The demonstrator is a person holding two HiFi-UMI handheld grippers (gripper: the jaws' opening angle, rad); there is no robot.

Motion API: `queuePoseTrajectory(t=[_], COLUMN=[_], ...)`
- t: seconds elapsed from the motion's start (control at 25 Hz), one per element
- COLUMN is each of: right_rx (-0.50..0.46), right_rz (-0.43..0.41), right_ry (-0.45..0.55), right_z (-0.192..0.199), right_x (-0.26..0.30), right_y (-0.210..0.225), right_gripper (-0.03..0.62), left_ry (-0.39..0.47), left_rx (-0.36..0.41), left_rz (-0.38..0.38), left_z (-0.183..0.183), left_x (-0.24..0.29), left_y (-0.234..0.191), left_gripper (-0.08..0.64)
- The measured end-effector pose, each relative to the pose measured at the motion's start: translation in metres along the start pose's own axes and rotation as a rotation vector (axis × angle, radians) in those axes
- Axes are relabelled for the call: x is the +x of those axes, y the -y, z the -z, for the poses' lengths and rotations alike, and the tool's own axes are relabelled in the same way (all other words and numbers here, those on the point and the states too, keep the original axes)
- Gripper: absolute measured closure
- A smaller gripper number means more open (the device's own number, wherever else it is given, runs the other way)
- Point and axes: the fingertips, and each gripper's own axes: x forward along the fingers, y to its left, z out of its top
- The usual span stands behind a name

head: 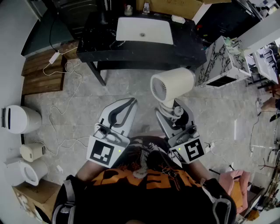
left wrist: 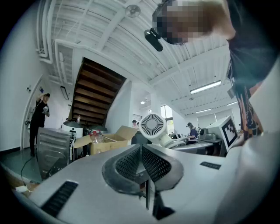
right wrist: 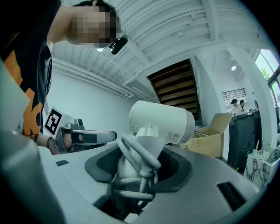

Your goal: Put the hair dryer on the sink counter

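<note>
A cream hair dryer (head: pixel 171 85) stands upright in my right gripper (head: pixel 171 114), which is shut on its handle and coiled white cord (right wrist: pixel 139 168). Its barrel (right wrist: pixel 161 121) points sideways above the jaws, and its round grille (left wrist: pixel 152 125) shows in the left gripper view. My left gripper (head: pixel 121 110) is beside it to the left, shut with nothing between its tips (left wrist: pixel 141 162). Both are held over the floor, well short of the black sink counter (head: pixel 100 41) with its white basin (head: pixel 144 30) at the top of the head view.
A marble-patterned box (head: pixel 221 63) stands right of the counter. White cables (head: pixel 65 100) trail across the floor at left, near a white bin (head: pixel 19 119) and a small cream appliance (head: pixel 33 152). A bottle (head: pixel 128 9) and a soap dish (head: pixel 178 19) sit on the counter.
</note>
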Motion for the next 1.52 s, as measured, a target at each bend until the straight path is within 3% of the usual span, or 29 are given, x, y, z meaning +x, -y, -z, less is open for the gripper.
queuePoseTrajectory(t=[0.6,0.88,1.16,1.52], right_rx=[0.035,-0.003,-0.008,-0.014], right_rz=[0.025,0.023,-0.002,-0.045], right_ry=[0.035,0.051,0.031,0.027], right_z=[0.0,-0.005,0.019,0.029], right_x=[-0.007,-0.009,0.016,0.102], right_y=[-0.004,0.008,0.069,0.209], right_gripper=[0.354,0.354,0.354,0.354], left_ry=[-0.005,-0.002,-0.04,-0.067], left_rx=[0.002,0.012,0.017,0.013], left_rz=[0.024,0.006,-0.021,-0.074], left_z=[0.007,0.008,0.024,0.035], left_x=[-0.007,-0.002,0.053,0.199], left_y=[0.002,0.002,-0.024,-0.079], left_gripper=[0.525,0.525,0.525,0.525])
